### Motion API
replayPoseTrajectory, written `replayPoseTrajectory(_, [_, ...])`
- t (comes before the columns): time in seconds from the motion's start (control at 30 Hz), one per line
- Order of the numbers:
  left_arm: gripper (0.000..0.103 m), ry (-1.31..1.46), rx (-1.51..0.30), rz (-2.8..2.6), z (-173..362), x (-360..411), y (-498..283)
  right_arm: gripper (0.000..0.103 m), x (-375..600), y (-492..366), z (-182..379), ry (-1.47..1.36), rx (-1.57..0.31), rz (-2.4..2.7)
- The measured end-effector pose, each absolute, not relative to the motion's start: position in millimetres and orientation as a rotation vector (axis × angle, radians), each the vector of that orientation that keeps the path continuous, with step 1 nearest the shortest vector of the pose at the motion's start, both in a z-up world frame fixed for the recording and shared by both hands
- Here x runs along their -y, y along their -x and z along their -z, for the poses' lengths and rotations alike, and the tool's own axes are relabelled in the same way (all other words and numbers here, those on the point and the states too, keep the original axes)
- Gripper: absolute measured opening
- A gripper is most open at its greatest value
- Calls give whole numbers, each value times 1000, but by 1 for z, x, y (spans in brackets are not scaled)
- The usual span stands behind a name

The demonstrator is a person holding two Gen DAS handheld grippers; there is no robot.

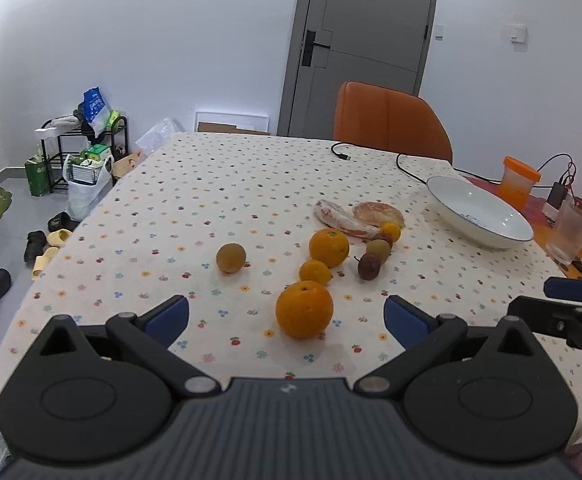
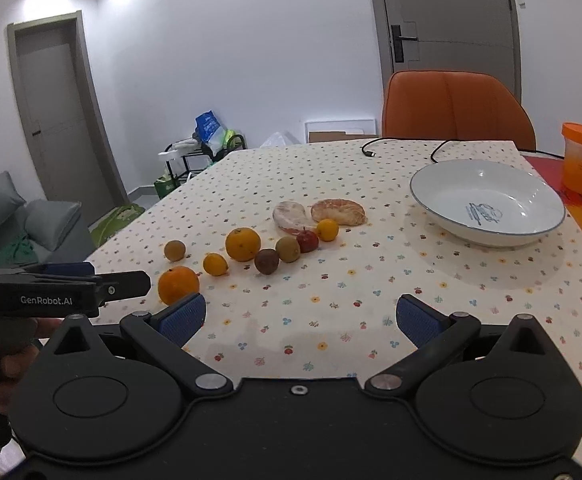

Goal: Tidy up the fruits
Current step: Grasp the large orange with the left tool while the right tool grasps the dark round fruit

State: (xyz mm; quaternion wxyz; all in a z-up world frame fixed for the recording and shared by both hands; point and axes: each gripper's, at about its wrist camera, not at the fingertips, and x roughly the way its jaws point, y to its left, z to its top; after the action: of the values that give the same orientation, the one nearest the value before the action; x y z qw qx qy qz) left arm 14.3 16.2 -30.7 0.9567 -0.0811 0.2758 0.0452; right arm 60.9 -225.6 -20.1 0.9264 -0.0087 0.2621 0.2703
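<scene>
Two grippers, the left gripper (image 1: 287,320) and the right gripper (image 2: 301,316), hover released and empty above the tablecloth (image 2: 371,300), the left lined up with the nearest orange (image 1: 304,309), apparently for transfer to the empty bowl (image 2: 487,204) beyond the scattered fruit.

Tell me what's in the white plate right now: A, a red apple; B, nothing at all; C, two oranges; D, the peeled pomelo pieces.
B: the white plate shows only its bare inside with a printed mark, while the oranges, the pomelo pieces and the small red apple all lie on the tablecloth to its left.
</scene>
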Motion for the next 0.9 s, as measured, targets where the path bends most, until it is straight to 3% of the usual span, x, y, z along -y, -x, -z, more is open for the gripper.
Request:
replayPoseTrajectory(0.27, [100, 180, -546, -106, 43, -14, -27, 103, 222, -78, 29, 27, -534, -546])
replayPoseTrajectory(0.37, [94, 183, -547, -105, 47, -13, -33, 102, 221, -85, 32, 7, -540, -577])
replayPoseTrajectory(0.53, [75, 207, -574, -102, 55, -16, -41, 94, 215, -95, 36, -6, -547, -599])
replayPoseTrajectory(0.77, [60, 263, -586, -92, 64, -22, -49, 86, 202, -108, 41, -3, -557, -630])
replayPoseTrajectory(0.9, [39, 273, -585, -59, 66, -19, -53, 75, 193, -114, 43, -2, -564, -642])
